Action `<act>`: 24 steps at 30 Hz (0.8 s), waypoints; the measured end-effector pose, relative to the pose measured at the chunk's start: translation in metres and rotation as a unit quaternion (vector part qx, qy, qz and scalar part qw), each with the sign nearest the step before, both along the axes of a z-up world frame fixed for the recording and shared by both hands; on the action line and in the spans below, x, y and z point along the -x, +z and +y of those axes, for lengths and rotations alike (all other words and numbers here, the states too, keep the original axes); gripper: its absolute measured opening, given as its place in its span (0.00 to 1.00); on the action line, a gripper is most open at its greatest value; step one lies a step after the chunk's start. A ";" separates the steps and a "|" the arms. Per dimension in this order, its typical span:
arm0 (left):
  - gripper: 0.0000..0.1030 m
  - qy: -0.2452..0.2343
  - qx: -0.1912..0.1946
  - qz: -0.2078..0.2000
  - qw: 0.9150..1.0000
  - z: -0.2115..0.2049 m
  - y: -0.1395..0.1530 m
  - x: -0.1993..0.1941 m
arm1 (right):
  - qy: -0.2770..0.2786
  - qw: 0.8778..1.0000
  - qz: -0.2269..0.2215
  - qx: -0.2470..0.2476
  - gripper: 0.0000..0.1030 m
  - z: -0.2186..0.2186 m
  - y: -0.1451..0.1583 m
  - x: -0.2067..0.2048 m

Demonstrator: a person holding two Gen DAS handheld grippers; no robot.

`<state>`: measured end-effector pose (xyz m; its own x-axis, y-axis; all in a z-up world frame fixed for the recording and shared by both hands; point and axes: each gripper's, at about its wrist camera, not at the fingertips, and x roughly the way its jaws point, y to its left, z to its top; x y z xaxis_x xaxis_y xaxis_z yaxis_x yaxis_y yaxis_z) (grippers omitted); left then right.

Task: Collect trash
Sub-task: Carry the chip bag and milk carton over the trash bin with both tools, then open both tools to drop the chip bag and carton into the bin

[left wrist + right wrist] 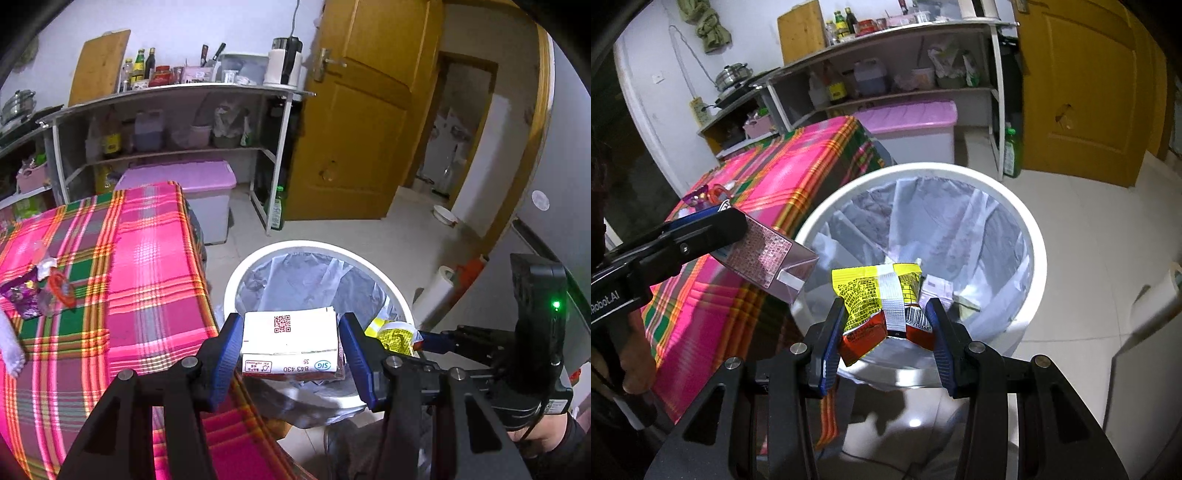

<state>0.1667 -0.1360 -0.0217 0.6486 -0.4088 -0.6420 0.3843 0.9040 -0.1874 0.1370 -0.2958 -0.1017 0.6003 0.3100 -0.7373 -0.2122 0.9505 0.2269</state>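
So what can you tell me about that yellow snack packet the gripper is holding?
The yellow snack packet is a crinkly, shiny wrapper: yellow with small black print on top, red at the bottom, a silvery seam strip down the middle and a barcode beside it. It looks flattened and bent inward. The right gripper pinches it from both sides with its blue pads, holding it upright above the white trash bin, which has a clear bag liner. Nothing else touches it.

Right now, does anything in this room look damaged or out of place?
Yes. The yellow wooden door has a chipped hole in its lower panel, seen in both views. On the plaid tablecloth, some wrappers lie loose. The white trash bin stands upright.
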 end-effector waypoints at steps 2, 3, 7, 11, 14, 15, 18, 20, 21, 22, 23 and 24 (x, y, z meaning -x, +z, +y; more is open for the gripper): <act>0.53 -0.003 -0.002 0.005 1.000 -0.004 -0.005 -0.002 | -0.005 1.000 0.006 0.003 0.44 -0.003 -0.004 -0.003; 0.53 -0.004 -0.003 0.007 1.000 -0.005 -0.007 -0.004 | -0.008 1.000 0.008 0.005 0.44 -0.004 -0.005 -0.004; 0.53 -0.011 -0.006 0.017 1.000 -0.011 -0.015 -0.011 | -0.012 1.000 0.013 0.010 0.44 -0.005 -0.008 -0.005; 0.53 -0.014 -0.005 0.027 1.000 -0.015 -0.020 -0.017 | -0.009 1.000 0.008 0.014 0.52 -0.004 -0.007 -0.005; 0.53 -0.016 -0.004 0.036 0.999 -0.016 -0.024 -0.020 | -0.011 1.000 0.007 0.013 0.52 -0.004 -0.007 -0.006; 0.53 -0.016 -0.005 0.036 0.999 -0.016 -0.025 -0.021 | -0.012 1.000 0.007 0.013 0.52 -0.004 -0.007 -0.005; 0.53 -0.015 -0.006 0.034 0.999 -0.015 -0.023 -0.020 | -0.017 1.000 0.003 0.011 0.52 -0.006 -0.004 -0.004; 0.53 -0.016 -0.006 0.030 0.999 -0.015 -0.021 -0.018 | -0.020 1.000 0.000 0.010 0.52 -0.007 -0.002 -0.003; 0.53 -0.015 -0.006 0.029 0.999 -0.015 -0.020 -0.017 | -0.021 1.000 -0.002 0.010 0.52 -0.007 0.000 -0.002; 0.53 -0.016 -0.004 0.028 0.999 -0.014 -0.019 -0.016 | -0.022 1.000 -0.006 0.010 0.52 -0.007 0.003 -0.001; 0.53 -0.016 -0.003 0.028 0.999 -0.013 -0.018 -0.015 | -0.021 1.000 -0.008 0.010 0.52 -0.007 0.005 0.001; 0.53 -0.016 -0.001 0.027 1.000 -0.012 -0.016 -0.014 | -0.021 1.000 -0.010 0.011 0.52 -0.007 0.007 0.003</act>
